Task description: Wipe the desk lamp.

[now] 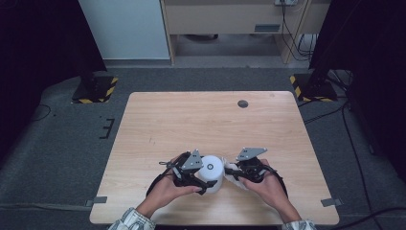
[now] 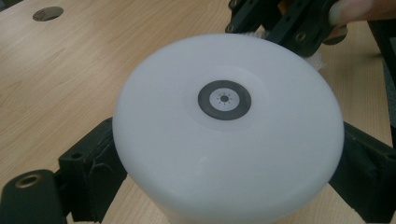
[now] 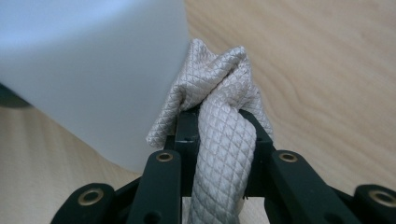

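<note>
A white cylinder (image 1: 212,173) with a grey ring mark on its top face stands on the wooden table (image 1: 206,120) near the front edge. My left gripper (image 1: 201,178) is shut on it, one black jaw pressing each side of the cylinder (image 2: 224,140). In the left gripper view, the left gripper (image 2: 229,186) has the cylinder between its jaws. My right gripper (image 1: 235,173) is shut on a bunched, quilted pale cloth (image 1: 231,175). The cloth (image 3: 224,135) sticks out past the right gripper (image 3: 219,126) and touches the side of the cylinder (image 3: 93,70). The right gripper (image 2: 289,23) sits just behind the cylinder.
A round dark grommet hole (image 1: 242,103) sits near the table's far edge. Two black stands with yellow-black striped bases (image 1: 95,89) (image 1: 311,86) rest on the grey floor behind the table. Cables trail along the floor at the right.
</note>
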`<action>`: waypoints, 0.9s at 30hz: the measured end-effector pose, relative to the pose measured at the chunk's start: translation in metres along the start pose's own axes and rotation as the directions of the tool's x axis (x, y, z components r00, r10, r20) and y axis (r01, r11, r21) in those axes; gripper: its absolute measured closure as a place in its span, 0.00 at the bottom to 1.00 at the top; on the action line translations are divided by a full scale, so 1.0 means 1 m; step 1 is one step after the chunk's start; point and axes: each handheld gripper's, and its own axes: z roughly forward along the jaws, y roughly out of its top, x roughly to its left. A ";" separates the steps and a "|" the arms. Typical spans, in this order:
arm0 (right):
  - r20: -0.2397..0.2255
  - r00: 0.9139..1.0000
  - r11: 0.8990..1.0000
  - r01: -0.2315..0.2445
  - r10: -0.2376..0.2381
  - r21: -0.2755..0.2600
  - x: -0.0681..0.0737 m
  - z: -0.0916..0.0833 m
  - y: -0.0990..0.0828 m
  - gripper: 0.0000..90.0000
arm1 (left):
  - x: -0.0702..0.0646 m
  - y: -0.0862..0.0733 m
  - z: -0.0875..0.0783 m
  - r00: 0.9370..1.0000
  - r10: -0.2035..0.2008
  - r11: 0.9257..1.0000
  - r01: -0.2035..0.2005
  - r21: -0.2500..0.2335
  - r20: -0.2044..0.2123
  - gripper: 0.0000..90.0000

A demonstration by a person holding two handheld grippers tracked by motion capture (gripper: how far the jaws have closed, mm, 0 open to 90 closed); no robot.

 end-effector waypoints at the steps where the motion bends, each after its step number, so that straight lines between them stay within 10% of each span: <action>1: 0.005 1.000 1.000 0.002 -0.002 0.022 0.000 0.003 -0.001 0.82 | 0.000 0.000 0.000 1.000 0.001 1.000 -0.001 0.001 -0.001 0.09; 8: 0.012 1.000 0.999 0.016 -0.016 0.039 0.001 0.006 -0.005 0.82 | -0.001 0.000 0.000 1.000 0.004 1.000 -0.004 0.004 -0.006 0.09; 18: -0.051 0.998 0.985 -0.051 0.043 -0.164 -0.001 -0.032 0.013 0.81 | -0.001 0.000 0.001 1.000 0.007 1.000 -0.007 0.007 -0.007 0.09; 27: -0.021 0.999 0.998 -0.038 0.038 -0.048 -0.006 0.000 0.002 0.81 | -0.001 0.000 0.002 1.000 0.007 1.000 -0.007 0.005 -0.007 0.08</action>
